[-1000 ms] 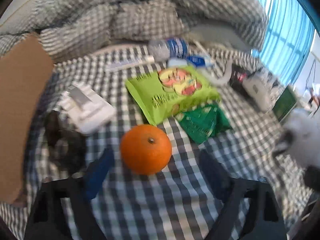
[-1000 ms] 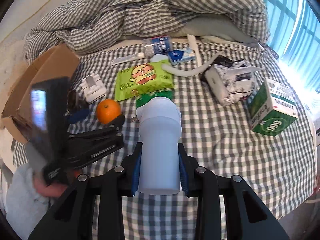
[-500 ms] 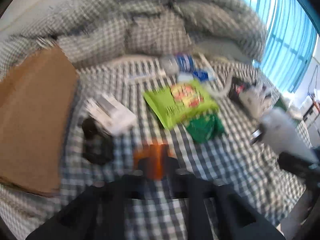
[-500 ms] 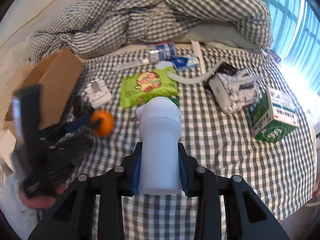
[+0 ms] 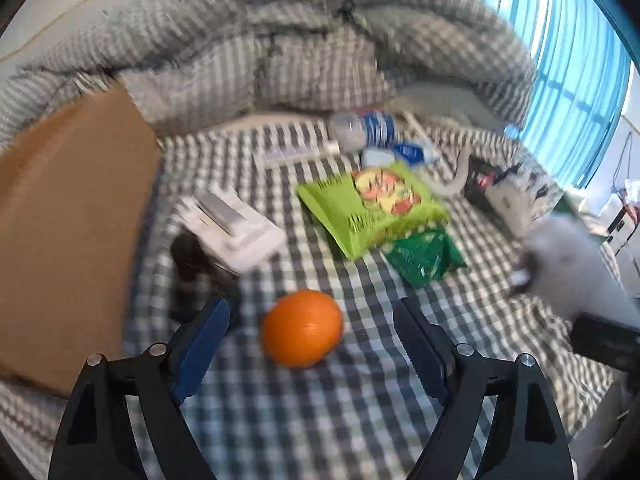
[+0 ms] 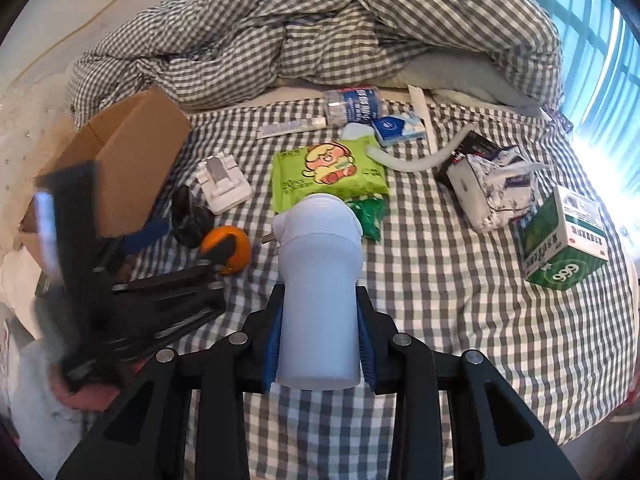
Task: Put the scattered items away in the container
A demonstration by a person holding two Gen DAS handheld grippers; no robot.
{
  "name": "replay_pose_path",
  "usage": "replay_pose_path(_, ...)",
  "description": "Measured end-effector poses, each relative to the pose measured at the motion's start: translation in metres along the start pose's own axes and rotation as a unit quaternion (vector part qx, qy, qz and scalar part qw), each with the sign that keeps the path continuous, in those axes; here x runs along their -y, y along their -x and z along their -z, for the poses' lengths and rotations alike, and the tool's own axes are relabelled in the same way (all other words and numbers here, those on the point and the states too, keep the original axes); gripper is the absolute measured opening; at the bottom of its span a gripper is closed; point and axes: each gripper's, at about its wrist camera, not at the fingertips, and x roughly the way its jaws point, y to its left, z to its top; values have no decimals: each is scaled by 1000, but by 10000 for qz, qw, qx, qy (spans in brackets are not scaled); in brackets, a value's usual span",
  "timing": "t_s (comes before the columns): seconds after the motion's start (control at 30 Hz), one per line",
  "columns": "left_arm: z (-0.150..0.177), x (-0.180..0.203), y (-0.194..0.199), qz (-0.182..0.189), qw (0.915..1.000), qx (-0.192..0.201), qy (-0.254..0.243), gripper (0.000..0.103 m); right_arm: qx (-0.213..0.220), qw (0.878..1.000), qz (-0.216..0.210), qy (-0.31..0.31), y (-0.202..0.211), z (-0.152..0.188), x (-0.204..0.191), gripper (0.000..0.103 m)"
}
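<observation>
My left gripper [image 5: 312, 344] is open over the checked bedsheet, with an orange [image 5: 303, 327] lying between its blue-padded fingers [image 5: 200, 340]; contact is not clear in the blur. The orange [image 6: 229, 249] and the left gripper [image 6: 188, 264] also show in the right wrist view. My right gripper [image 6: 320, 344] is shut on a white plastic bottle [image 6: 320, 288], held above the bed. The open cardboard box [image 6: 120, 160] stands at the bed's left edge; it also shows in the left wrist view [image 5: 68, 220].
Scattered on the sheet: a lime snack bag [image 6: 326, 172], a green packet [image 5: 424, 254], a white charger [image 6: 224, 184], a black object [image 6: 188, 216], a water bottle [image 6: 354, 104], a tissue pack [image 6: 398, 128], a patterned pouch [image 6: 496, 188], a green-white carton [image 6: 564, 236]. A rumpled duvet [image 6: 320, 28] lies behind.
The left gripper shut around the orange half a second ago and is now open again with the orange between its fingers. The right gripper has kept the bottle and barely moved.
</observation>
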Motion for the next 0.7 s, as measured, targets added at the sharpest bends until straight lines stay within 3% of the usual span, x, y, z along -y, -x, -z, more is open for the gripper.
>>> replay_pose_path(0.07, 4, 6, -21, -31, 9998, -195, -97, 85, 31, 10000, 51, -29, 3, -1, 5, 31)
replay_pose_path(0.13, 9, 10, -34, -322, 9988, -291, -231, 73, 56, 9999, 87, -59, 5, -2, 10, 32)
replay_pose_path(0.17, 10, 11, -40, -524, 9973, -379, -335, 56, 72, 9999, 101, -81, 6, -2, 13, 32)
replay_pose_path(0.27, 8, 0, -33, -221, 9988, -435, -46, 55, 79, 9998, 120, -138, 6, -3, 16, 32)
replay_pose_path(0.33, 9, -3, -22, -243, 9990, -383, -49, 55, 68, 9998, 107, -145, 5, -3, 15, 32)
replay_pose_path(0.4, 5, -3, -1, -354, 9991, -228, -64, 55, 62, 9999, 90, -115, 4, -3, 11, 32)
replay_pose_path(0.53, -11, -14, 51, -227, 9995, 180, 107, 55, 128, 9999, 20, 76, 9, -8, -6, 31)
replay_pose_path(0.7, -43, -41, 129, -460, 9956, 793, 204, 55, 362, 9984, -246, 360, 22, -27, -39, 31)
